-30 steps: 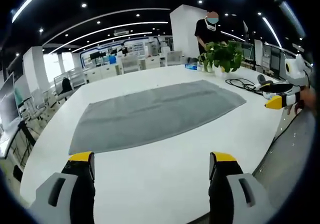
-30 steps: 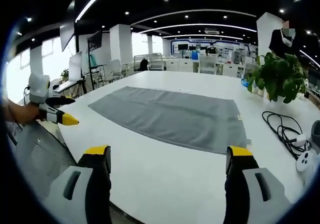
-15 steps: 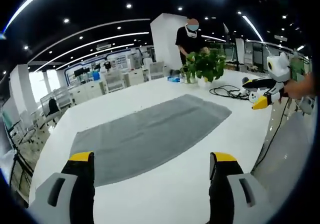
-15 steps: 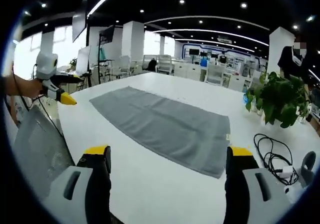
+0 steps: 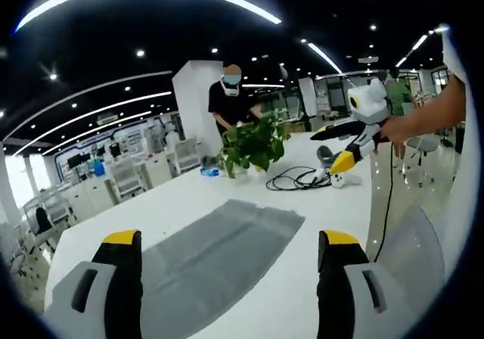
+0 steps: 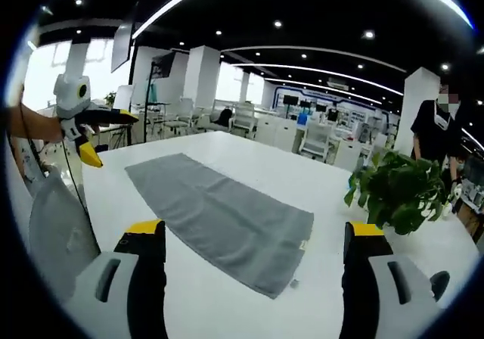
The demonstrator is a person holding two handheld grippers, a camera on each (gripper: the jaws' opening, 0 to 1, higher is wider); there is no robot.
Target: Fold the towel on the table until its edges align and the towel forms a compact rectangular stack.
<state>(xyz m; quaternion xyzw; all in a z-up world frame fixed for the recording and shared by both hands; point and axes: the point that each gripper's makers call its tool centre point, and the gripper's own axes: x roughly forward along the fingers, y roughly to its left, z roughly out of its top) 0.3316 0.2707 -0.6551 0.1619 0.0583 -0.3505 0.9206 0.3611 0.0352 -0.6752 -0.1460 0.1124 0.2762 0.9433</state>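
Lying flat and unfolded on the white desk [image 6: 249, 165], the grey towel [image 6: 215, 218] spreads as one long single layer, its long sides running away from the near desk edge toward the far side. In the right gripper view one short end sits closest to the camera, with a small pale tag [image 6: 303, 244] at its near right corner; the other short end reaches toward the left side of the desk. In the left gripper view the same towel [image 5: 208, 263] runs from between the jaws up to a squared corner near the desk's middle.

Neither claw touches the towel. The left claw [image 5: 224, 241] hangs above the near desk edge with its yellow-tipped jaws spread wide and nothing between them. The right claw [image 6: 254, 229] is likewise wide apart and empty, poised over the near end of the towel. Each claw appears in the other's view: the right one [image 5: 344, 144] held in a hand [image 5: 401, 127] off the right of the desk, the left one [image 6: 97, 136] held up beyond the desk's left edge; the jaws of both look parted there.

Further out, a leafy potted plant [image 6: 397, 191] stands toward the far right part of the desk, and a black cable [image 5: 299, 178] coils just beside it. A person in black [image 5: 231, 104] stands behind the plant. Rows of office desks and chairs fill the room beyond, under strip ceiling lights.
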